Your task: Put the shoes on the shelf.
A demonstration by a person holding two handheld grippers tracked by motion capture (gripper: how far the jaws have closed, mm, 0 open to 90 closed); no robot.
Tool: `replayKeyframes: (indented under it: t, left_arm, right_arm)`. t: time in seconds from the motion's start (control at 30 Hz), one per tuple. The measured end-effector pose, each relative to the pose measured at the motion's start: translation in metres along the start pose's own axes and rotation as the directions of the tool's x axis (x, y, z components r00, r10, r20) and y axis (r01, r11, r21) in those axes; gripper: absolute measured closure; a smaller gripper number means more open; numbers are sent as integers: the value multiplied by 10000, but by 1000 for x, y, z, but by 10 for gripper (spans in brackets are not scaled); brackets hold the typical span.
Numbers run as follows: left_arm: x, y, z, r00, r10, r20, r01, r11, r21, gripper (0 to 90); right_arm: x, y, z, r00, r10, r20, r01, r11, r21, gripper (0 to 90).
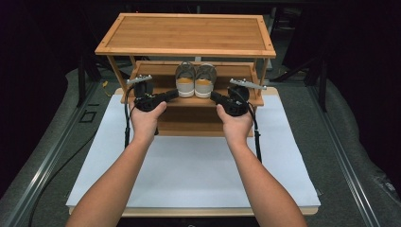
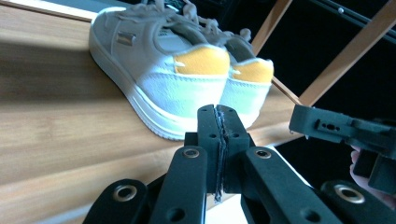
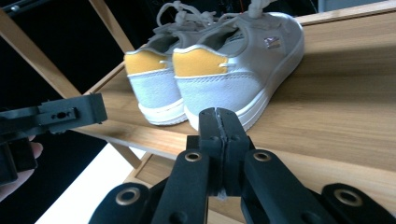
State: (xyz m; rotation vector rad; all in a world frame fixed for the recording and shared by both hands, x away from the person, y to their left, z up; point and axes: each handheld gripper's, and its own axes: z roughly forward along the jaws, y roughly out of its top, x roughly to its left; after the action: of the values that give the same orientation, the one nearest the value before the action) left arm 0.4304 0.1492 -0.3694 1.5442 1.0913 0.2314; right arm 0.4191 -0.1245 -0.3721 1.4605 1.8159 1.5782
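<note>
Standing at the centre of the high view: one bamboo shoe rack (image 1: pixel 185 33) of three tiers, set on a white board (image 1: pixel 189 170) that covers the counter (image 1: pixel 331 142).

Item 1 — pair of grey-and-white sneakers with yellow heel tabs. The left sneaker (image 1: pixel 185 80) and the right sneaker (image 1: pixel 205 80) sit side by side, touching or nearly so, on the middle shelf (image 1: pixel 163 91), heels toward the lower edge of the frame and close to the shelf's front lip. Laces show loose at the top of both gripper views.

Item 2 — left claw (image 1: pixel 171 95), held in the person's left hand (image 1: pixel 146 118), left of centre. Its tip lies just beside the left sneaker's heel, at the shelf front; whether it touches cannot be told. In the left gripper view its jaws stand pressed together with nothing between them — clenched, empty.

Item 3 — right claw (image 1: pixel 215 98), held in the right hand (image 1: pixel 235 124), right of centre, its tip just beside the right sneaker's heel. In the right gripper view its jaws likewise meet flush, clenched on nothing.

Both claws point inward toward the pair from either side.
</note>
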Motion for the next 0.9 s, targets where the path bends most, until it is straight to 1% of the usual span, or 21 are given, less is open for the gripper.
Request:
replayKeyframes:
  t: [0.03, 0.07, 0.13, 0.17, 0.2, 0.23, 0.27, 0.33, 0.4, 0.43, 0.47, 0.53, 0.57, 0.6, 0.63, 0.7, 0.73, 0.77, 0.8, 0.87, 0.9]
  left_arm:
    - [0, 0, -2, 10000, 59, 11, -59, 10000, 27, 890]
    - [0, -1, -3, 10000, 28, 39, -28, 10000, 14, 889]
    - [0, -2, -6, 10000, 42, 56, -42, 10000, -10, 886]
    - [1, -2, -8, 9999, 72, 99, -73, 10000, 56, 883]
    - [1, -3, -10, 9999, 82, 110, -83, 9999, 105, 879]
    - [1, -4, -12, 9998, 149, 102, -150, 9997, 184, 876]
    - [2, -5, -14, 9998, 140, 155, -143, 9997, 182, 871]
    - [4, -8, -19, 9995, 100, 286, -107, 9996, 252, 869]
    - [7, -11, -25, 9995, 213, 241, -219, 9994, 279, 869]
    - [7, -13, -26, 9995, 199, 243, -205, 9994, 261, 870]
    - [8, -15, -29, 9994, 226, 277, -235, 9992, 312, 870]
    - [9, -19, -34, 9992, 291, 260, -298, 9991, 299, 867]
    - [9, -20, -36, 9992, 307, 268, -316, 9989, 342, 860]
    - [9, -22, -39, 9992, 294, 281, -302, 9991, 284, 854]
    - [9, -23, -42, 9989, 338, 315, -344, 9992, 210, 845]
    - [8, -27, -49, 9982, 510, 310, -517, 9984, 220, 826]
    - [8, -29, -52, 9978, 589, 314, -595, 9981, 184, 813]
    - [7, -31, -54, 9977, 593, 337, -599, 9981, 152, 795]
    - [7, -33, -57, 9970, 679, 367, -684, 9976, 121, 786]
    - [6, -39, -63, 9953, 864, 428, -872, 9961, 163, 756]
    - [6, -43, -65, 9946, 940, 431, -949, 9953, 202, 743]
  right_arm:
    - [1, 0, -2, 10000, 16, -47, -16, 10000, -5, 900]
    - [2, -1, -3, 9999, -18, -129, 17, 10000, -81, 900]
    - [4, 0, -8, 9998, -180, -112, 182, 9997, 143, 897]
    - [5, -1, -8, 9997, -217, -101, 219, 9997, 148, 895]
    - [6, -2, -9, 9995, -257, -201, 257, 9997, -12, 893]
    - [7, -2, -10, 9993, -289, -252, 289, 9996, 1, 890]
    - [7, -2, -12, 9992, -338, -200, 342, 9993, 163, 889]
    - [8, -2, -15, 9991, -376, -195, 378, 9992, 97, 887]
    - [7, -4, -19, 9989, -439, -134, 442, 9987, 239, 885]
    - [6, -5, -22, 9987, -489, -176, 493, 9984, 262, 885]
    - [6, -7, -22, 9987, -483, -144, 485, 9988, 104, 884]
    - [5, -11, -27, 9988, -485, -113, 488, 9986, 217, 883]
    - [5, -13, -30, 9986, -513, -128, 516, 9984, 234, 883]
    - [5, -15, -32, 9985, -528, -134, 530, 9984, 180, 881]
    - [5, -17, -35, 9984, -550, -147, 553, 9982, 223, 877]
    - [5, -21, -41, 9978, -656, -99, 659, 9975, 241, 869]
    - [6, -23, -44, 9971, -749, -123, 752, 9968, 255, 861]
    - [6, -25, -48, 9955, -945, -57, 946, 9951, 271, 854]
    - [7, -27, -51, 9941, -1081, 13, 1081, 9941, 132, 853]
    - [6, -33, -56, 9928, -1196, 62, 1194, 9926, 241, 847]
    - [5, -36, -59, 9927, -1202, 123, 1196, 9919, 420, 841]
